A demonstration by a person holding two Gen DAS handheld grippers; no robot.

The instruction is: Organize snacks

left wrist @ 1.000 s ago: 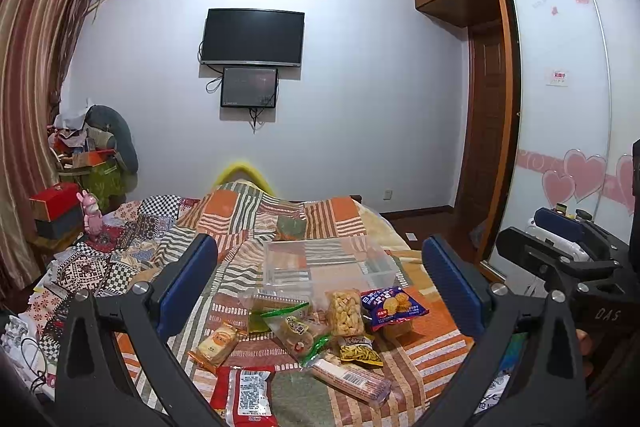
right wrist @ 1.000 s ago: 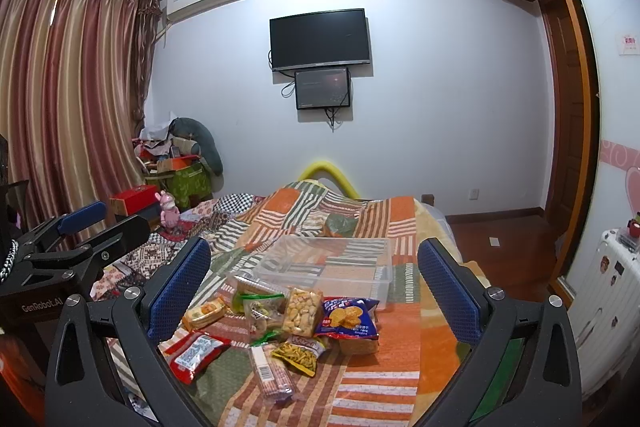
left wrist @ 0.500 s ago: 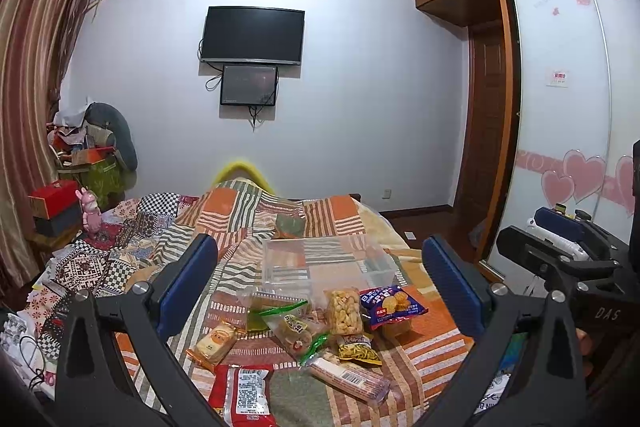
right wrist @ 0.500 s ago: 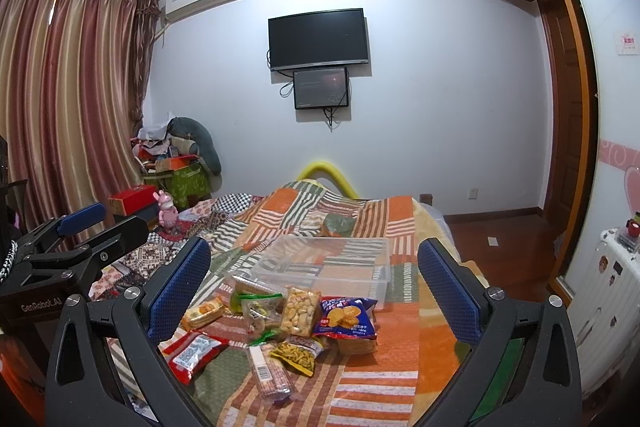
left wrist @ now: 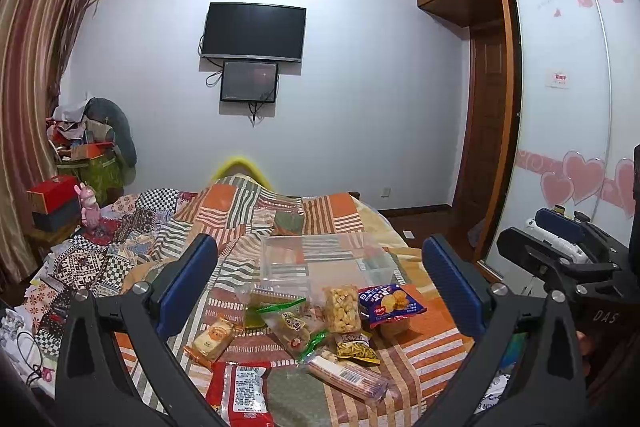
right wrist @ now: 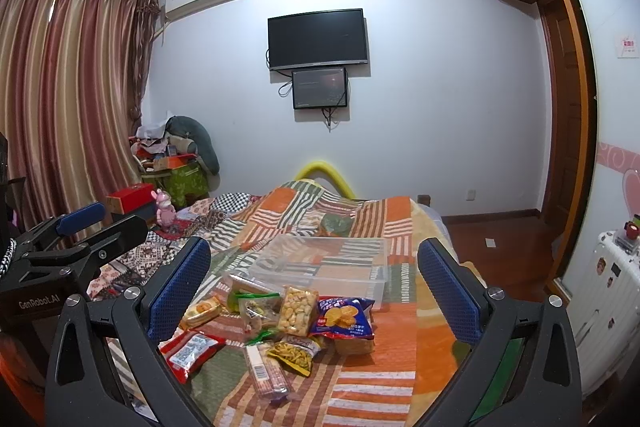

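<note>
While both grippers hang above the foot of a bed, nothing is held in either one.

From the left wrist camera, the left gripper (left wrist: 320, 283) has its two blue-padded fingers (left wrist: 188, 283) spread wide apart, with only air between them. Below and between them lies a patchwork blanket (left wrist: 248, 211) in orange, green and white stripes. A heap of snacks sits on it: a blue chip bag (left wrist: 390, 305), a clear pack of puffed pieces (left wrist: 341, 309), a small bread pack (left wrist: 212, 337), a yellow-green pack (left wrist: 357, 345), a long wafer pack (left wrist: 346, 377) and a red packet (left wrist: 242, 395) nearest the camera. Just behind the heap stands a clear plastic box (left wrist: 320, 259), open on top. At the right edge the right gripper (left wrist: 560, 247) shows from the side, well apart from the snacks.

From the right wrist camera, the right gripper (right wrist: 314, 287) is likewise wide open and empty. The same heap lies between its fingers: the blue chip bag (right wrist: 344, 317), the puffed pieces (right wrist: 298, 309), the red packet (right wrist: 190, 347), the wafer pack (right wrist: 266, 371). The clear box (right wrist: 320, 263) rests just beyond them on the blanket (right wrist: 360, 227). The left gripper (right wrist: 76, 239) juts in at the left edge, its tips hidden here. A dark television (right wrist: 318, 39) hangs on the far wall.
</note>
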